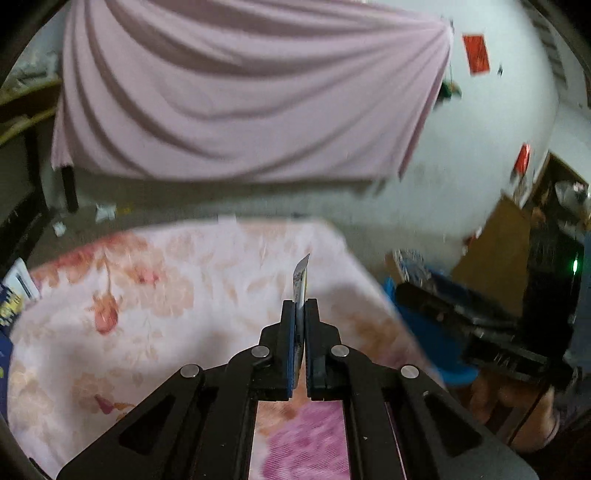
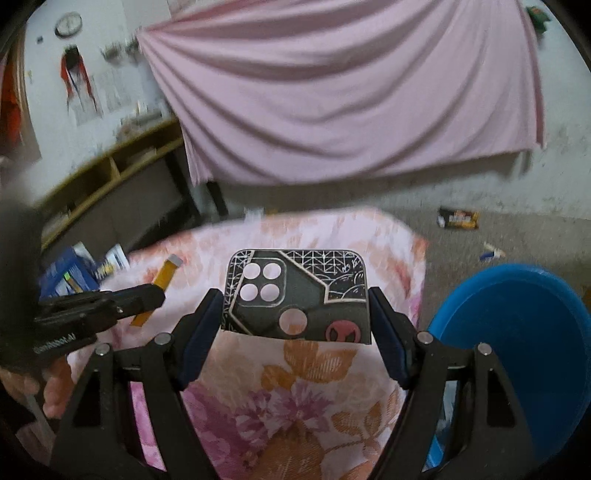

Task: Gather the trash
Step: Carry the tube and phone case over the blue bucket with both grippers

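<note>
The left gripper (image 1: 300,308) is closed tight on a thin, flat wrapper (image 1: 301,275), which is seen edge-on and stands up out of the fingertips; in the right wrist view the same piece appears as a yellow strip with a grey end (image 2: 162,280) held in that gripper (image 2: 157,295), above the cloth. The right gripper (image 2: 295,306) is clamped across a black phone case (image 2: 295,291) printed with white line patterns, a red round emblem and round camera cut-outs; the blue-padded fingers (image 2: 201,328) are pressed against its two side edges, and the case is held clear of the surface. Beneath both grippers a table is covered by a floral cloth (image 2: 295,398) in pink, orange and purple. A blue plastic basin (image 2: 517,354) is seen just beside the table's right edge, below the cloth's level. At the table's left side a blue box (image 2: 70,273) and a few packets are seen, blurred. On the grey floor beyond, a dark and yellow packet (image 2: 458,218) and a small scrap (image 2: 493,254) are lying well apart from the table. A pink sheet (image 2: 343,88) is draped across the back wall, and a round clock (image 2: 68,23) is hung at upper left.
</note>
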### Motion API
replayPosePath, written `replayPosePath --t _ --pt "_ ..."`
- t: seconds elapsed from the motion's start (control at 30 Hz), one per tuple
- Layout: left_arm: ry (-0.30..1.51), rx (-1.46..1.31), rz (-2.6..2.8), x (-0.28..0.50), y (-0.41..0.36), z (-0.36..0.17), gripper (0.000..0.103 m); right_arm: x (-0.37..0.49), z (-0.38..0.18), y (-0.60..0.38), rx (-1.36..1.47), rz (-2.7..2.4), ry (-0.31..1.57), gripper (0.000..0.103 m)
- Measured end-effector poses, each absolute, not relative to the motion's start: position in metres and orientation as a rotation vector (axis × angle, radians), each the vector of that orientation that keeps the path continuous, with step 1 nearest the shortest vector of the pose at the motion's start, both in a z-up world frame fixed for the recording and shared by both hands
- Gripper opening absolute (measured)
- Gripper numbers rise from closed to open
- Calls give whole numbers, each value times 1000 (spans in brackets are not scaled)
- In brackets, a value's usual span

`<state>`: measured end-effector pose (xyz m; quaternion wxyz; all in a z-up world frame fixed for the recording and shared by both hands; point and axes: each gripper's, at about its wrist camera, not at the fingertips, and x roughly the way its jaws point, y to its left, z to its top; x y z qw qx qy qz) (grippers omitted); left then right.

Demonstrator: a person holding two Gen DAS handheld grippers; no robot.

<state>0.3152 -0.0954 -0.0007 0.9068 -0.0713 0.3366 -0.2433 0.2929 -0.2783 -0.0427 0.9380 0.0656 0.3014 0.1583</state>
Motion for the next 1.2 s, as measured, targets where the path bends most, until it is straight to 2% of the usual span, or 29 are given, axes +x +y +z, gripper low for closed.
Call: replayPosePath --t 0.23,0.47,0.77,1.2 --pt "469 -118 -479 281 -124 64 2 251 -4 -309 169 214 348 100" --pt "305 -8 -549 261 -196 100 3 216 15 -352 219 66 164 100" --pt "309 79 -657 265 -273 89 3 205 11 -406 294 -93 192 100" --pt "495 76 -719 283 -345 58 3 203 -9 -455 369 -199 332 100"
